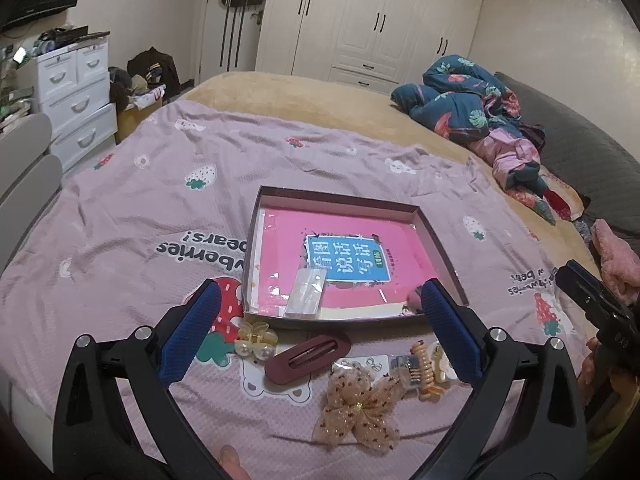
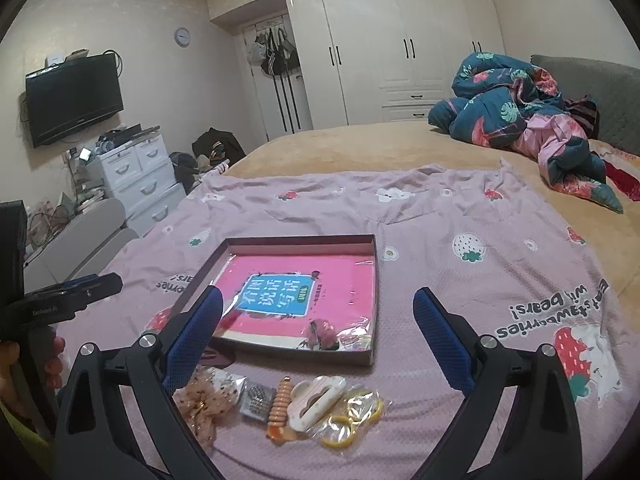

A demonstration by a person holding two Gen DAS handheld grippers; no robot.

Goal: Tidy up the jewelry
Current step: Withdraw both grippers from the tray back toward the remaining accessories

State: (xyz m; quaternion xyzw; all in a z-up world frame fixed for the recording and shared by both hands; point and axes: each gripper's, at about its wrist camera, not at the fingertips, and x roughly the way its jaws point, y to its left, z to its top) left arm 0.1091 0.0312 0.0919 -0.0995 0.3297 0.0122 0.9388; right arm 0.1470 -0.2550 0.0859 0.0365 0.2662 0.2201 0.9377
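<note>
Both wrist views look low and close across the bed (image 1: 360, 120) toward the wardrobe (image 2: 400, 52). They share the shallow box (image 1: 440, 236), the left view from farther left.

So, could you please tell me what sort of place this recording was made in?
Most likely a home bedroom. The work surface is a bed covered with a strawberry-print sheet, a white built-in wardrobe fills the far wall, and a wall-mounted television hangs above a white drawer unit.
</note>
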